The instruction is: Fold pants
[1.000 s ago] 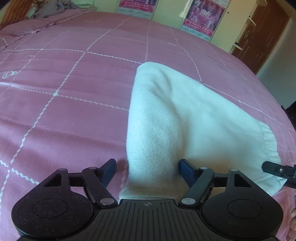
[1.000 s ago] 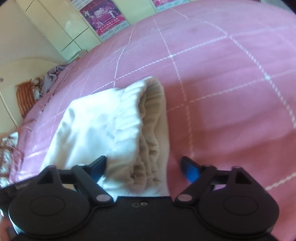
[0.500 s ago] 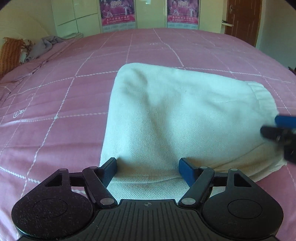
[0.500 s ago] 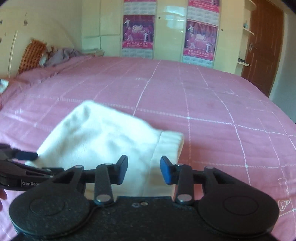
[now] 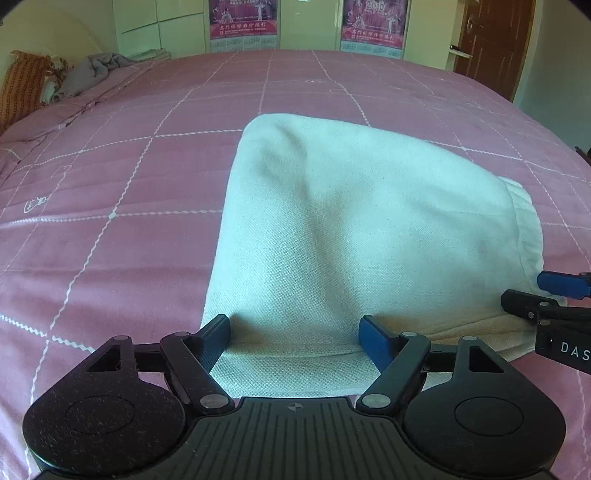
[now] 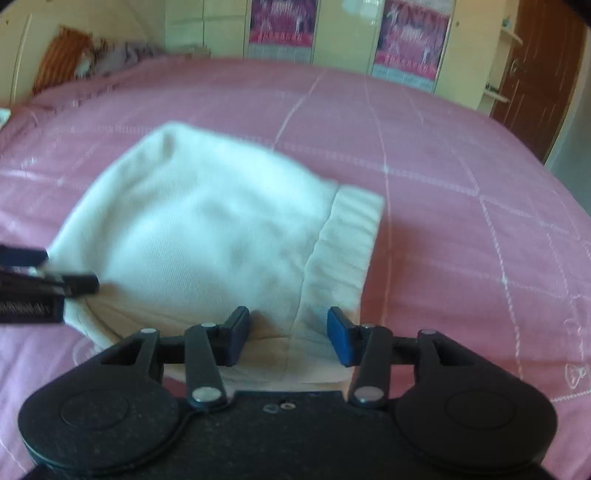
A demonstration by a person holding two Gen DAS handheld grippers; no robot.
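The white pants (image 5: 351,229) lie folded into a compact bundle on the pink bed; they also show in the right wrist view (image 6: 207,229), waistband (image 6: 347,240) at the right. My left gripper (image 5: 295,334) is open, its fingers straddling the bundle's near left edge without closing on it. My right gripper (image 6: 288,332) is open over the near edge by the waistband; it also shows at the right edge of the left wrist view (image 5: 546,295). The left gripper's fingertips show in the right wrist view (image 6: 70,269).
The pink quilted bedspread (image 5: 129,177) with white grid lines surrounds the pants. A grey garment (image 5: 92,70) and an orange pillow (image 5: 22,85) lie at the far left. Cupboards with posters (image 5: 243,22) and a brown door (image 5: 491,40) stand behind.
Both grippers have drawn back and levelled out from the bundle. The right gripper's jaws, nearly together half a second ago, have opened wider. The pants lie still.
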